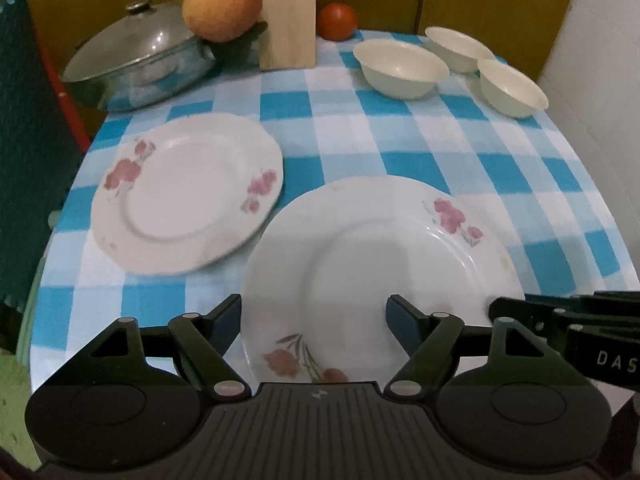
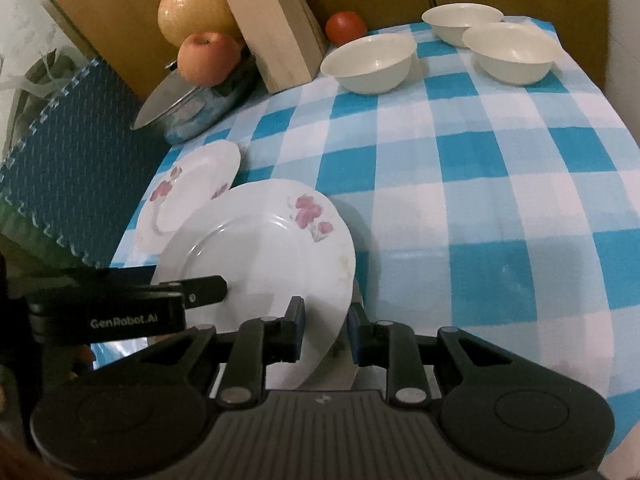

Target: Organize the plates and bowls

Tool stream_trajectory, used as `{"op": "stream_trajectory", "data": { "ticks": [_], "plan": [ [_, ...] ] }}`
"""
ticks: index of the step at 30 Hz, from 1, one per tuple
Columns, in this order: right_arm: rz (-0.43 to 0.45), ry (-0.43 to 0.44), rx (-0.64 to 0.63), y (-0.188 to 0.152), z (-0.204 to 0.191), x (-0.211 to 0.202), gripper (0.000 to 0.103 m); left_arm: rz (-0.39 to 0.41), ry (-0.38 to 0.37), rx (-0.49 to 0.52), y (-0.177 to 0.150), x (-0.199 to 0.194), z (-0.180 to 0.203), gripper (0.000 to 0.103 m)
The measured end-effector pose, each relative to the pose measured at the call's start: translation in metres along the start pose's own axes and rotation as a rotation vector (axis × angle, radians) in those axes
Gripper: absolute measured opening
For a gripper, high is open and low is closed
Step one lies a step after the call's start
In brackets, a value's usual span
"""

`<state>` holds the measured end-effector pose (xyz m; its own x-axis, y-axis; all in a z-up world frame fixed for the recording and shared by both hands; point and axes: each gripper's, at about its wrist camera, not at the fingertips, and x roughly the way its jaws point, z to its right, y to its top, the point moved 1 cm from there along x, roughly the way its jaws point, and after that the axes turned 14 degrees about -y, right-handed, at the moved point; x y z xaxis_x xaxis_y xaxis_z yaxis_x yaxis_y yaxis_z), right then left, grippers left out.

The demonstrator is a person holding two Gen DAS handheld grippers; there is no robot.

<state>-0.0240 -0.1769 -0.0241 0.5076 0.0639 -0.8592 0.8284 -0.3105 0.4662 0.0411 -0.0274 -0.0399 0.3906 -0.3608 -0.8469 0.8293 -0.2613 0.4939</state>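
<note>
Right gripper (image 2: 325,330): jaws pinching the rim of the near floral plate (image 2: 260,256), which is tilted up off the checked desk (image 2: 480,200). Left gripper (image 1: 314,320): jaws spread, one either side of the same plate's near edge. Second floral plate (image 1: 186,190) lies flat just beyond. Three cream bowls (image 1: 400,68) sit at the far side

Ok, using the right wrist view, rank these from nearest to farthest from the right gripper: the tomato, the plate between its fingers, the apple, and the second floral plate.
1. Near plate: its rim sits between the right gripper fingers.
2. Second floral plate: just behind it, to the left.
3. Apple: far left, resting on the pot lid.
4. Tomato: at the back edge of the table.
</note>
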Motion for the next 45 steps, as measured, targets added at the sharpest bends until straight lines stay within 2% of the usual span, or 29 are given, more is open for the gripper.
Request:
{"op": "stream_trajectory", "data": {
  "ticks": [11, 24, 38, 45],
  "plan": [
    [0.003, 0.006, -0.037, -0.008, -0.004, -0.005, 0.024, -0.003, 0.001, -0.037, -0.015, -0.008, -0.003, 0.082],
    [0.019, -0.02, -0.064, -0.011, -0.007, -0.005, 0.024, -0.008, 0.007, -0.031, -0.018, -0.007, -0.001, 0.082],
    [0.073, -0.084, -0.132, -0.014, -0.018, -0.008, 0.026, -0.022, -0.004, -0.038, -0.019, -0.003, -0.003, 0.084],
    [0.105, -0.124, -0.173, -0.017, -0.023, -0.008, 0.029, -0.021, 0.006, -0.011, -0.02, -0.001, 0.002, 0.086]
  ]
}}
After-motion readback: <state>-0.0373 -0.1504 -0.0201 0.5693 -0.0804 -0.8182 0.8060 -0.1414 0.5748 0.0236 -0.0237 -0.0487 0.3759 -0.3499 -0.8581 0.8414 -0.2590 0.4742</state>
